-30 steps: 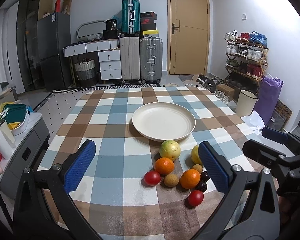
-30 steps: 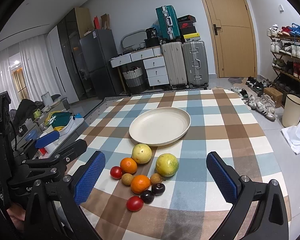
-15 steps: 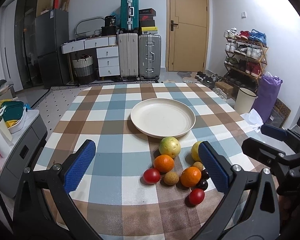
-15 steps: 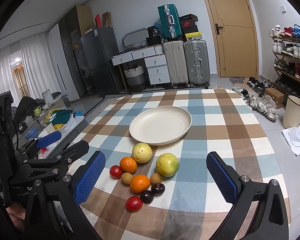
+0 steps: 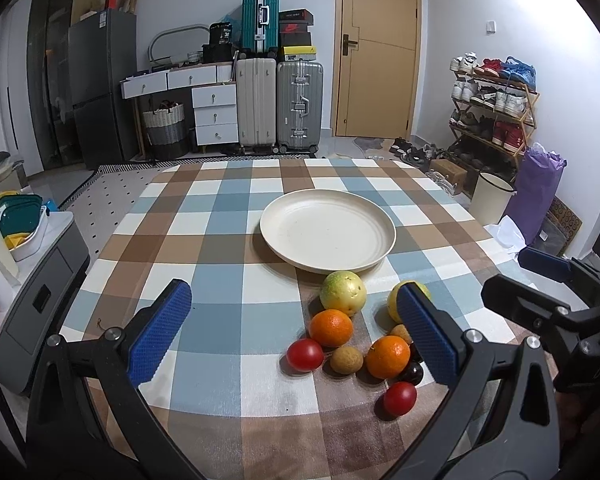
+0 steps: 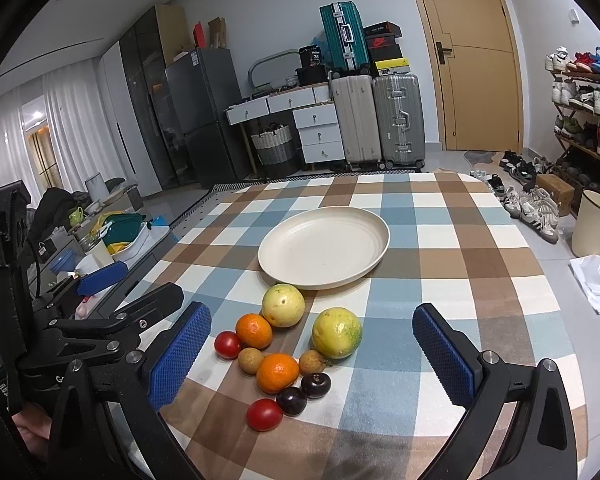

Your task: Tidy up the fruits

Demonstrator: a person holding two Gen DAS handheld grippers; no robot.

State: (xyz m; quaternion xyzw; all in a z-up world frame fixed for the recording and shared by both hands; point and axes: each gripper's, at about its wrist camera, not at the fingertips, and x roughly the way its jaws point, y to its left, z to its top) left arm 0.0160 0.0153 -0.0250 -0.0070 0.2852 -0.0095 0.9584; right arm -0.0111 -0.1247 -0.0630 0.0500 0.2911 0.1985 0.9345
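The left gripper (image 5: 294,330) hovers above the checked tablecloth (image 5: 204,248) with its blue-padded jaws spread wide and nothing between them. The right gripper (image 6: 312,354) hangs the same way, jaws wide apart and empty.

Ahead of both grippers a cream plate (image 6: 284,258) sits on the cloth with no fruit on it. The fruits lie in a loose cluster between the plate and the grippers. Seen from the right gripper, two yellow-green round fruits lie nearest the plate: one (image 6: 283,305) just short of its rim, the other (image 6: 337,333) to its right. Closer in lie an orange (image 6: 254,331) with a red tomato (image 6: 227,345) beside it on the left, then two small brown longan-like fruits (image 6: 250,360), a second orange (image 6: 277,373) between them, two dark plums (image 6: 315,385), and nearest of all a second tomato (image 6: 264,414).

From the left gripper the cluster sits toward its right finger (image 5: 428,340), which hides part of one yellow-green fruit and the plums.
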